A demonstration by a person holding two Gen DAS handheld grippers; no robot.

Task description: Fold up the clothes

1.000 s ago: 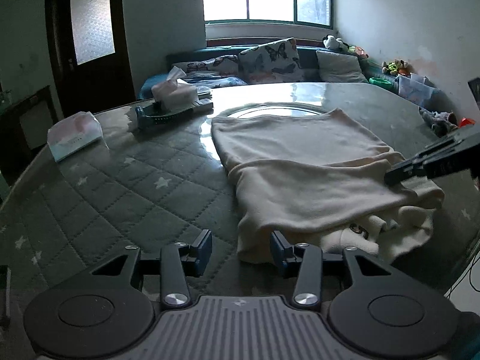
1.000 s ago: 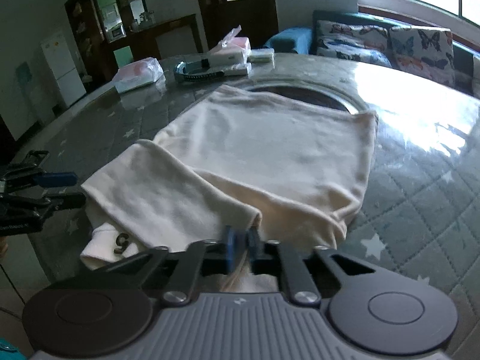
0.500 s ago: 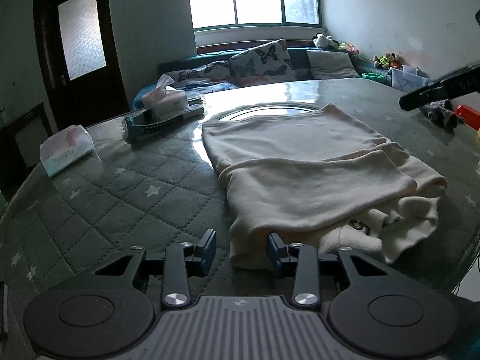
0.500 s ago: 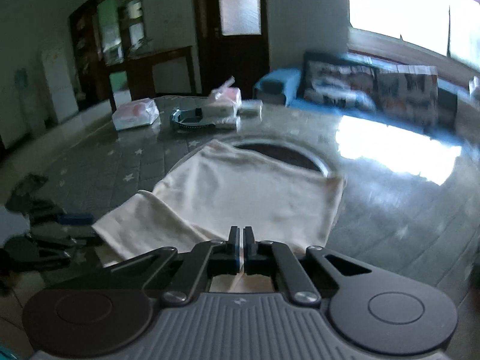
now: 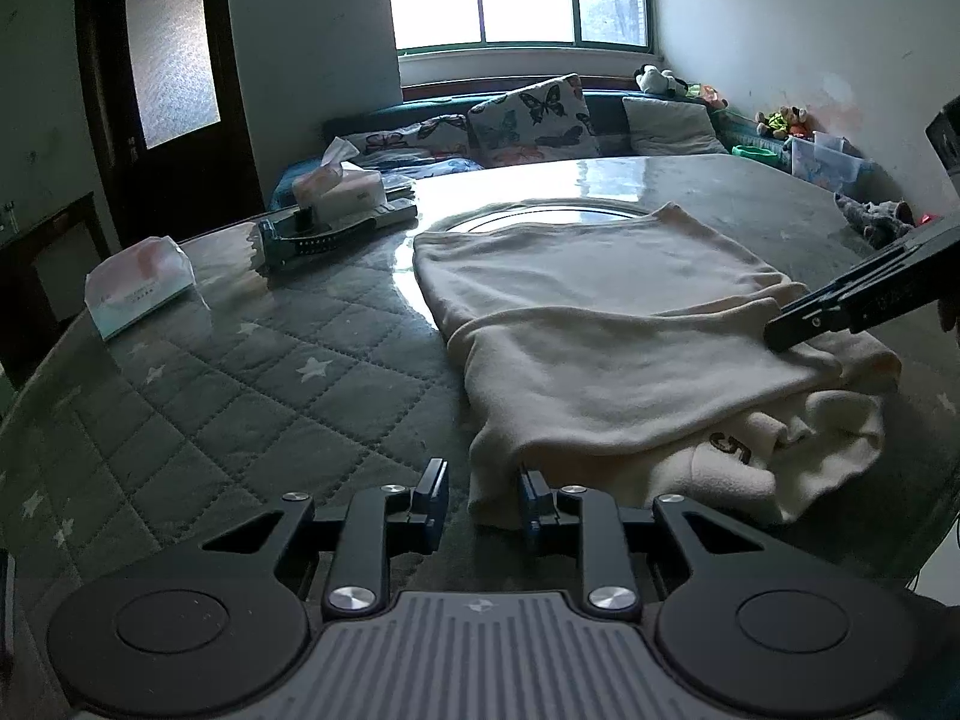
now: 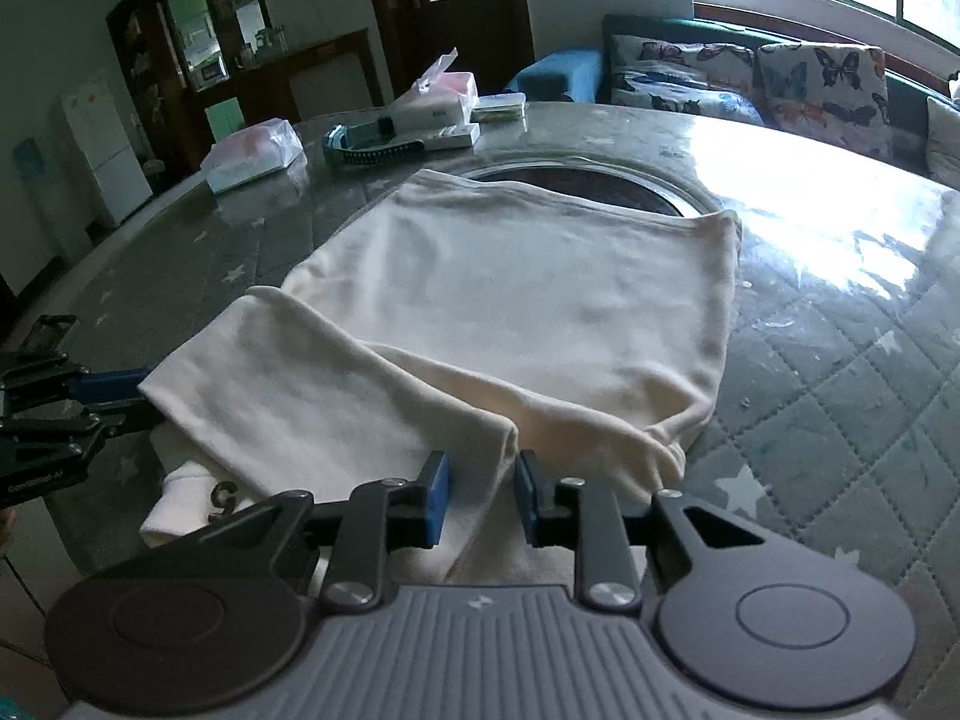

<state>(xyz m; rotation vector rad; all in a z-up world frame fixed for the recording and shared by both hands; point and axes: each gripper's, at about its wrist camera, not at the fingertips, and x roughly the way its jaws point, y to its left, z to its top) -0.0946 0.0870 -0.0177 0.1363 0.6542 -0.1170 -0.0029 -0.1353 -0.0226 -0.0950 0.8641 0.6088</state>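
Note:
A cream garment [image 5: 600,312] lies folded on the quilted grey table cover [image 5: 240,396], one sleeve laid across it and a printed figure showing at its near edge. My left gripper [image 5: 480,498] sits at the garment's near left corner. Its jaws are closing with the corner between them, and the pads do not press on it. My right gripper [image 6: 480,498] is at the other side, over the sleeve's end [image 6: 480,438]. Its jaws are opening with cloth lying between them. Each gripper shows in the other's view: right gripper [image 5: 798,330], left gripper [image 6: 114,396].
At the table's far left are a tissue pack [image 5: 138,288], a tissue box [image 5: 336,186] and a dark teal tool [image 5: 312,240]. A glass turntable [image 6: 600,180] lies under the garment's far edge. A sofa with butterfly cushions [image 5: 534,120] stands behind. The table edge runs close to both grippers.
The right gripper rose away shut, then came back down to the sleeve's end with its jaws parted. The left jaws narrowed around the garment's corner without moving away.

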